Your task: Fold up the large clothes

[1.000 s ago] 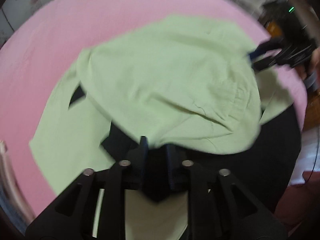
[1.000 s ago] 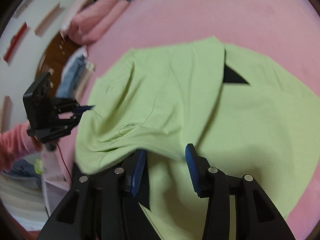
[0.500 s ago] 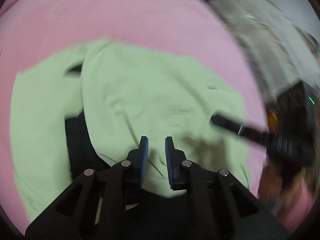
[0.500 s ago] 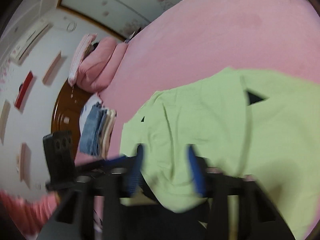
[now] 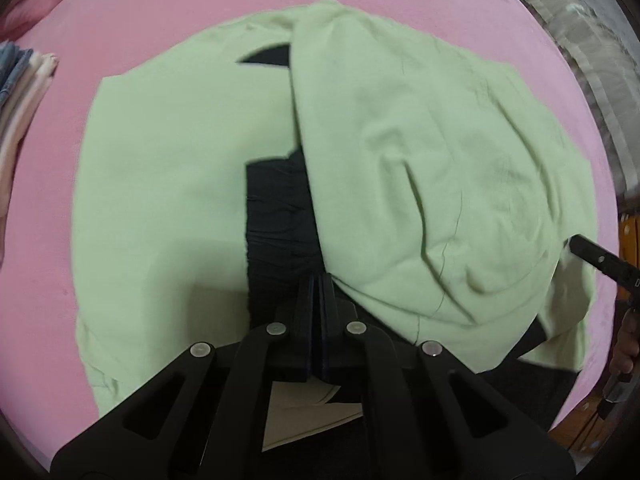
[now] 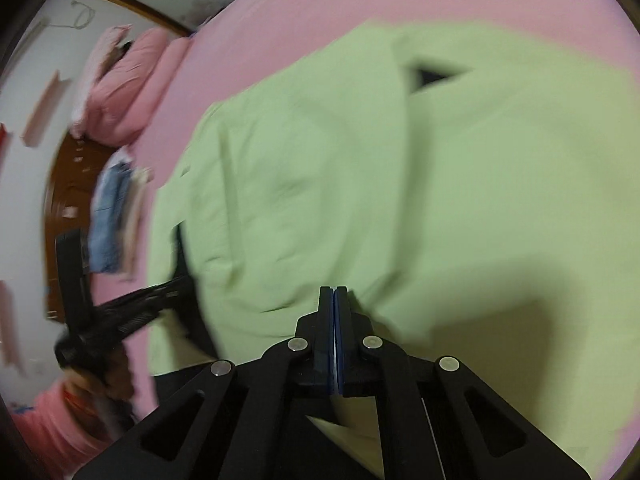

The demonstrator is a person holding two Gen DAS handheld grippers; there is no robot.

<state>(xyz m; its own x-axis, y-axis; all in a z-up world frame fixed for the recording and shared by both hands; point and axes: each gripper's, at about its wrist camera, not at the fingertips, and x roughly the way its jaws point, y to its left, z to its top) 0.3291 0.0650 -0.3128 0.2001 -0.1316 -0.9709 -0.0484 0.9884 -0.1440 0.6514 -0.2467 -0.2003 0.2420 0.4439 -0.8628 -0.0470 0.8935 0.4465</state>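
A large light-green garment [image 5: 168,184] with black parts lies spread on the pink bed [image 5: 160,12], one half folded over the other. It also shows in the right wrist view [image 6: 440,184]. My left gripper [image 5: 319,280] has its jaws pressed together at the near edge, where the black waistband [image 5: 276,216] meets the green fold; what it pinches is unclear. My right gripper [image 6: 334,292] is shut at the garment's near green edge; fabric between the jaws is not clearly visible. The right gripper also shows in the left wrist view [image 5: 592,256], and the left gripper in the right wrist view [image 6: 168,292].
A stack of folded clothes [image 6: 110,216] lies on the bed's left side, also seen in the left wrist view [image 5: 20,92]. Pink pillows [image 6: 128,80] sit at the headboard. A wooden cabinet [image 6: 68,208] stands beyond the bed. The bed edge is near the bottom right [image 5: 592,360].
Both grippers, open half a second ago, have closed at the garment's near edge. The cameras have swung, and the folded half lies flatter over the other half.
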